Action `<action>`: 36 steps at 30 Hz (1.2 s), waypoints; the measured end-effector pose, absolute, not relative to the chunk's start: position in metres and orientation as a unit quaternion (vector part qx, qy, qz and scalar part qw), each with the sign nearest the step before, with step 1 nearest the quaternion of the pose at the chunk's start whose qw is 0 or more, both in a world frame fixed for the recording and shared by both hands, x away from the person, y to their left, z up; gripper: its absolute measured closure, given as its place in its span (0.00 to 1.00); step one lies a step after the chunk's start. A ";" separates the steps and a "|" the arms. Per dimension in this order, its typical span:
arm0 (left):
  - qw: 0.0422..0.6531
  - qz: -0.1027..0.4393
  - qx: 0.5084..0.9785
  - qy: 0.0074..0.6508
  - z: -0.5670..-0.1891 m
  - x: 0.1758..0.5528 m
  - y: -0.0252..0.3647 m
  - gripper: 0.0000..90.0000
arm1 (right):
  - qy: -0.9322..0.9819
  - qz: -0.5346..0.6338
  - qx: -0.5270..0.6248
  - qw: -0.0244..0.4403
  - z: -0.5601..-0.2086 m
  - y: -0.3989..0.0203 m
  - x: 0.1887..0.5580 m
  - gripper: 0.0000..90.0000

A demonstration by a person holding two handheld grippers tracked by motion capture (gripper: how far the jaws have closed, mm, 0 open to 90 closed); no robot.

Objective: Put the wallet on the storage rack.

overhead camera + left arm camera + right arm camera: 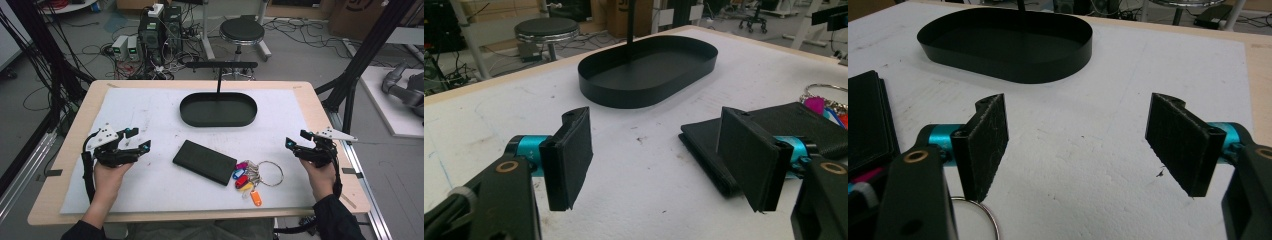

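A black oval tray (pixel 218 109) with an upright post stands at the back middle of the white mat. A flat black case (pixel 204 161) lies in front of it, with a ring of coloured key tags (pixel 248 176) at its right end. My left gripper (pixel 138 139) hovers open at the mat's left, nothing between its jaws; in the left gripper view the tray (pixel 649 70) and the case (pixel 769 135) lie ahead of it. My right gripper (pixel 296 139) hovers open at the right, also empty. In the right gripper view the tray (pixel 1008 42) is ahead and the case (pixel 868 125) at left.
The white mat (pixel 150 115) covers a wooden table (pixel 75 145). Behind the table stand a black stool (pixel 242 31), computer boxes and cables on the floor. Dark frame posts rise at both sides.
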State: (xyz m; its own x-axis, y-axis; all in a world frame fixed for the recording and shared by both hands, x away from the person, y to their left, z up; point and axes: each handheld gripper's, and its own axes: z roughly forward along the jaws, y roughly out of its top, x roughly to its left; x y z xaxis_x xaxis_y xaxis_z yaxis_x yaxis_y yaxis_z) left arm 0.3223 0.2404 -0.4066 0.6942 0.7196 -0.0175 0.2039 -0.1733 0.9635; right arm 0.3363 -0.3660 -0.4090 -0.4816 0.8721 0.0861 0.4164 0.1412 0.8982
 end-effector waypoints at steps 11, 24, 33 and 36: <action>0.552 0.215 0.751 0.292 -0.410 0.325 0.226 0.34 | 0.717 0.477 0.450 0.236 -0.410 -0.367 0.337 0.28; 0.524 0.125 0.803 0.255 -0.429 0.330 0.202 0.43 | 0.717 0.477 0.449 0.239 -0.409 -0.368 0.335 0.28; 0.453 0.095 0.854 0.238 -0.440 0.332 0.183 0.50 | 0.718 0.477 0.448 0.238 -0.409 -0.367 0.335 0.28; 0.424 0.090 0.869 0.240 -0.443 0.337 0.175 0.51 | 0.718 0.477 0.447 0.238 -0.409 -0.367 0.335 0.28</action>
State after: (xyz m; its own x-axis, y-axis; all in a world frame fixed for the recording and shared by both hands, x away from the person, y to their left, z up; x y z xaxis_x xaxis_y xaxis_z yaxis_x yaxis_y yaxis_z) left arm 0.3366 0.1746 -0.4429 0.8691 0.4923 -0.0475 0.3403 -0.5256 0.7797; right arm 0.3349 -0.3667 -0.4095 -0.4863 0.8697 0.0845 0.4152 0.1449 0.8981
